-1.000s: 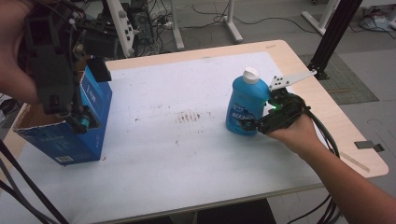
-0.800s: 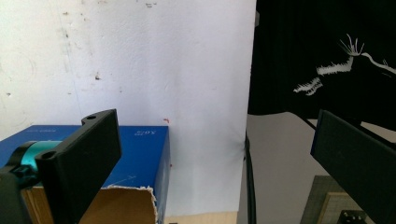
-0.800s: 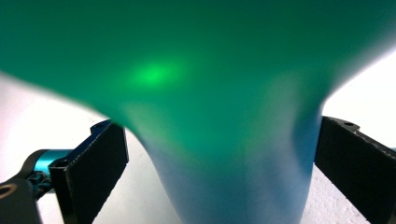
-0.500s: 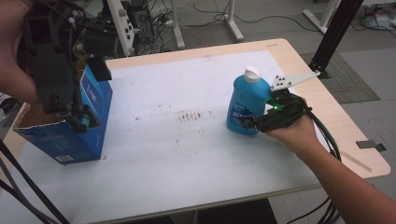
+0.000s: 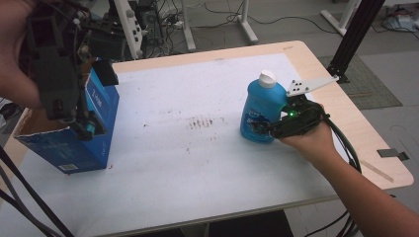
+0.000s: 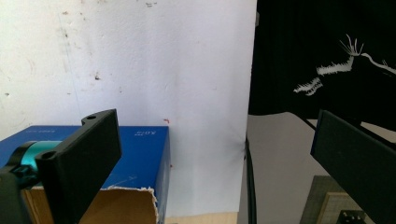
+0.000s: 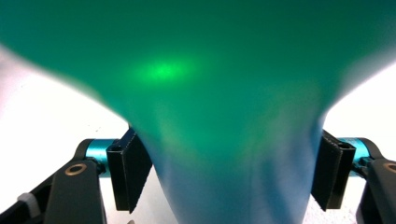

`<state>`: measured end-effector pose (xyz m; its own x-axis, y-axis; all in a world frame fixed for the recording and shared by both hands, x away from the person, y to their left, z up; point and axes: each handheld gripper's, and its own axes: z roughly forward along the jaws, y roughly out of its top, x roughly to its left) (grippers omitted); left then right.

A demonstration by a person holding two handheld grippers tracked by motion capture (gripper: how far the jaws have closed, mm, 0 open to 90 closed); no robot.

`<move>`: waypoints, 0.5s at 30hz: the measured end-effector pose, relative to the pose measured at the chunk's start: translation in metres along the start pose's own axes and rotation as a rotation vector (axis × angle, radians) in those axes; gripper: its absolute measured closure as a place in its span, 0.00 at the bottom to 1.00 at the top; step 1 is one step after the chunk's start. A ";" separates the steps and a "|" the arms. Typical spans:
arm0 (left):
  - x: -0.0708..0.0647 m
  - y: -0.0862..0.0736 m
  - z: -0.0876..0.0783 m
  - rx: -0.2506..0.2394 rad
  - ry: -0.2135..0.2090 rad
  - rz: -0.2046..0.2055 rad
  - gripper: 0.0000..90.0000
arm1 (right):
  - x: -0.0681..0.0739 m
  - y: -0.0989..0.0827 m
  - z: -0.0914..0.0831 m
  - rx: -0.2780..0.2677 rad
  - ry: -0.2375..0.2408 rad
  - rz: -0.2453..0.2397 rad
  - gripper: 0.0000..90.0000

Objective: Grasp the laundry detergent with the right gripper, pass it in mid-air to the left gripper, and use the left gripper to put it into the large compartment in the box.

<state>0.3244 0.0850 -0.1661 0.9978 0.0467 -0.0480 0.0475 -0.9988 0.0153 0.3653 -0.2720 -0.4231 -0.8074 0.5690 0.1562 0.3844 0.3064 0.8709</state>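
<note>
High view: blue bottle (image 5: 260,109) with white cap stands upright on the white table sheet (image 5: 197,163), right of centre, right gripper (image 5: 269,129) clamped on its lower body. Right gripper view: both jaws press the bottle's sides. Left gripper (image 6: 215,154) is raised above the torn-open blue carton (image 5: 94,128) at the table's left edge, jaws spread wide, holding nothing.

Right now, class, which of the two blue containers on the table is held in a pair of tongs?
The blue bottle with the white cap, gripped by the right tongs. The blue cardboard box stands ungripped below the open left tongs.
</note>
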 end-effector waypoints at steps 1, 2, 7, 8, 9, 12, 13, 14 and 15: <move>0.000 0.000 0.000 0.002 0.000 0.002 0.02 | 0.000 0.000 0.000 -0.001 -0.001 -0.001 0.29; 0.000 0.000 0.000 0.002 0.000 0.005 0.02 | 0.000 0.000 0.000 -0.003 -0.003 -0.003 0.30; 0.001 0.000 0.000 0.001 0.000 0.000 0.02 | 0.000 0.000 -0.001 -0.009 -0.006 -0.004 0.32; 0.001 0.000 0.000 0.001 0.000 0.000 0.02 | 0.000 0.000 -0.002 -0.009 -0.005 -0.006 0.34; 0.001 0.000 0.000 0.002 0.001 -0.001 0.02 | 0.000 0.001 -0.002 -0.009 -0.002 -0.009 0.34; 0.001 0.001 0.001 0.006 0.000 0.002 0.02 | 0.000 0.000 -0.002 -0.006 -0.002 -0.011 0.36; 0.001 0.001 0.001 0.005 0.000 0.000 0.02 | 0.000 0.000 -0.002 -0.004 0.002 -0.012 0.37; 0.001 0.001 0.001 0.005 0.000 0.002 0.02 | 0.000 0.000 -0.001 -0.003 0.002 -0.014 0.37; 0.000 0.002 0.000 0.006 -0.002 -0.002 0.02 | 0.001 0.000 -0.001 -0.004 0.003 -0.014 0.38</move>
<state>0.3246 0.0834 -0.1666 0.9976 0.0490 -0.0498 0.0495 -0.9987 0.0094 0.3644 -0.2725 -0.4222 -0.8140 0.5626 0.1449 0.3710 0.3115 0.8748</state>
